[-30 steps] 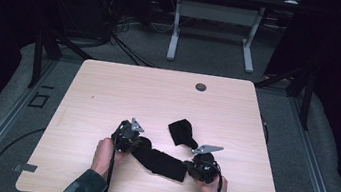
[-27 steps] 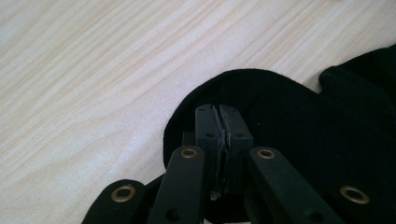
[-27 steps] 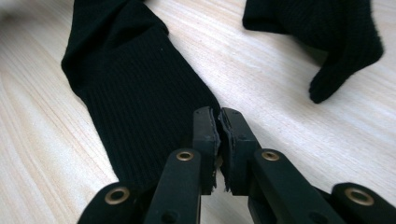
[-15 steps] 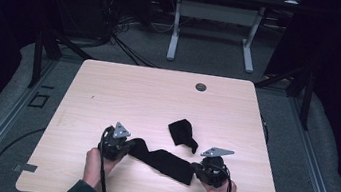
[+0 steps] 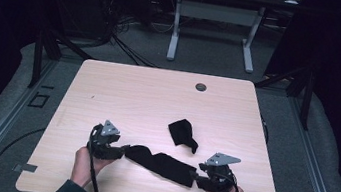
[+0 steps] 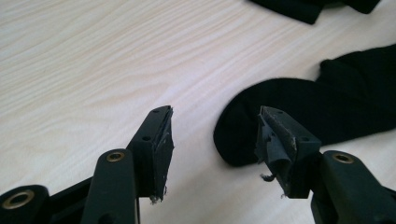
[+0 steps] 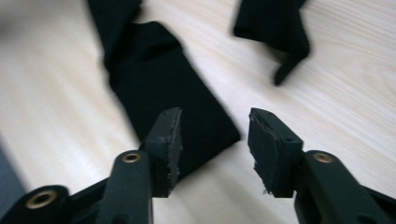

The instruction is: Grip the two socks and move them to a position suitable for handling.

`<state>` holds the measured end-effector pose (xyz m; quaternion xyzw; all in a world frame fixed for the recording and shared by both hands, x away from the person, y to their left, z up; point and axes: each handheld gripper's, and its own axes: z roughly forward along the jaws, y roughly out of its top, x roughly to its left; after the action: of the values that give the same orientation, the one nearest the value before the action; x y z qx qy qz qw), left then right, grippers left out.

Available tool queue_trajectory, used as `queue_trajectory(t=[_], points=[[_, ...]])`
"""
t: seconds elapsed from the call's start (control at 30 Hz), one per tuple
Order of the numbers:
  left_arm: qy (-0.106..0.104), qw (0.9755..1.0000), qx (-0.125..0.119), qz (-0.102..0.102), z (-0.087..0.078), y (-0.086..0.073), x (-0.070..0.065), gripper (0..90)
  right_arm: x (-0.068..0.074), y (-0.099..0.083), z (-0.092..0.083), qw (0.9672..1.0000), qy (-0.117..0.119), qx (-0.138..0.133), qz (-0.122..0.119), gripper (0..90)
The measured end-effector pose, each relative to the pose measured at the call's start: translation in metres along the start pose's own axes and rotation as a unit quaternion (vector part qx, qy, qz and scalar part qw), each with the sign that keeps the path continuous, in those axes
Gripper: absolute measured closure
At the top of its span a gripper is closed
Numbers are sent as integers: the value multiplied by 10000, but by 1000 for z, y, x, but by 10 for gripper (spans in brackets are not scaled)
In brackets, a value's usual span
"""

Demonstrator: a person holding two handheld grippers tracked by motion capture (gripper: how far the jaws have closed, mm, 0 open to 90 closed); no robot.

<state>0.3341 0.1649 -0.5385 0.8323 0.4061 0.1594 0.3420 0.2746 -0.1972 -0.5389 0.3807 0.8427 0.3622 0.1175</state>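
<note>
forearms come in from the near edge of the table (image 5: 148, 98), and we hold 1 gripper in each hand, both angled inward toward a long black sock (image 5: 161, 164) lying flat between them. our left gripper (image 6: 212, 140) has just been opening; its jaws stand apart by the sock's rounded end, nothing pinched. our right gripper (image 7: 215, 140) has likewise just opened over the sock's other end. another crumpled sock (image 5: 182, 133) lies near, farther in.

The right tongs' (image 7: 212, 144) view blurs the long sock (image 7: 159, 88).
</note>
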Motion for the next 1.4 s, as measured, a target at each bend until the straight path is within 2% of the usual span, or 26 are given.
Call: queue_trajectory(t=[0.1,0.13,0.2,0.23,0.3,0.4,0.47,0.53,0.63,0.73,0.87,1.03,1.2,1.4], points=[[-191,9993,302,70,21,5,-2,455,14,-3,4,9992,104,65,-368,478],[-175,9992,343,89,27,5,-4,458,17,-5,7,9986,125,183,-476,457],[-235,9988,399,178,32,4,-8,480,21,-9,13,9973,197,283,-647,445],[-174,9987,418,246,35,4,-11,488,23,-11,17,9970,182,319,-675,443],[-196,9980,500,338,37,4,-12,524,24,-13,22,9962,229,382,-753,437],[-158,9978,516,378,41,3,-14,586,23,-14,29,9957,181,441,-794,468],[-184,9976,517,426,42,4,-14,632,22,-15,30,9956,83,441,-819,522],[-120,9977,474,468,43,3,-16,677,21,-15,30,9952,24,463,-865,574],[-91,9974,383,603,44,1,-18,773,22,-17,30,9949,-115,401,-914,639],[-76,9980,276,565,44,-3,-19,837,22,-20,30,9950,-180,306,-929,686],[-82,9983,204,536,44,-5,-18,855,21,-23,30,9959,-214,169,-860,733],[-84,9982,240,542,44,-4,-19,857,20,-23,29,9957,-254,164,-880,757],[-55,9983,237,530,44,-4,-19,863,19,-26,30,9966,-238,29,-783,783],[-20,9990,137,433,43,-5,-17,871,20,-25,28,9966,-237,-44,-790,816]])
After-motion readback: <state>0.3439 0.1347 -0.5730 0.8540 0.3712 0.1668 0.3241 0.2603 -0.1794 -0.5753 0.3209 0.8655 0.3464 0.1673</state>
